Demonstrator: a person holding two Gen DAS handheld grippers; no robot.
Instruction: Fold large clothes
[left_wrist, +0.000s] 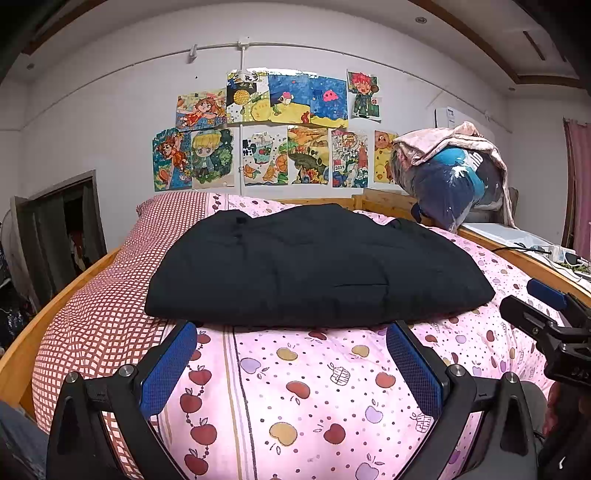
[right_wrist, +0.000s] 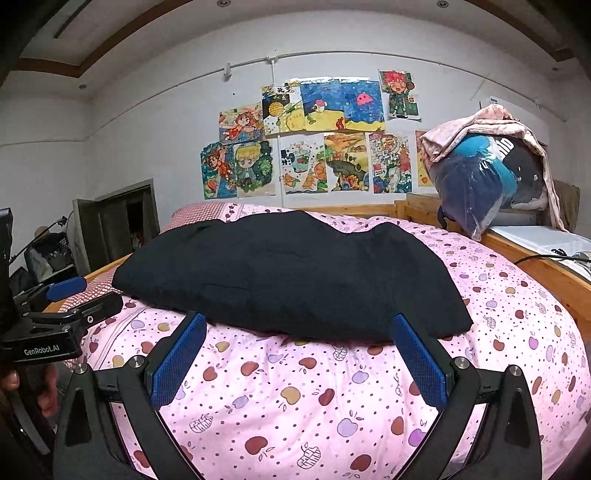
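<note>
Blue-padded fingers (left_wrist: 168, 369) of your left gripper (left_wrist: 291, 369) are spreading wide over the pink apple-print bedspread (left_wrist: 314, 398), gripping nothing. Your right gripper (right_wrist: 295, 363) is doing the same, jaws gaping and empty, hovering just short of the black garment (right_wrist: 295, 273). That garment is lying folded in a thick bundle across the middle of the bed, its near edge just beyond both sets of fingertips. Beyond it, drawings (left_wrist: 266, 129) are covering the wall, and a bagged bundle (right_wrist: 480, 177) is sitting on the right.
</note>
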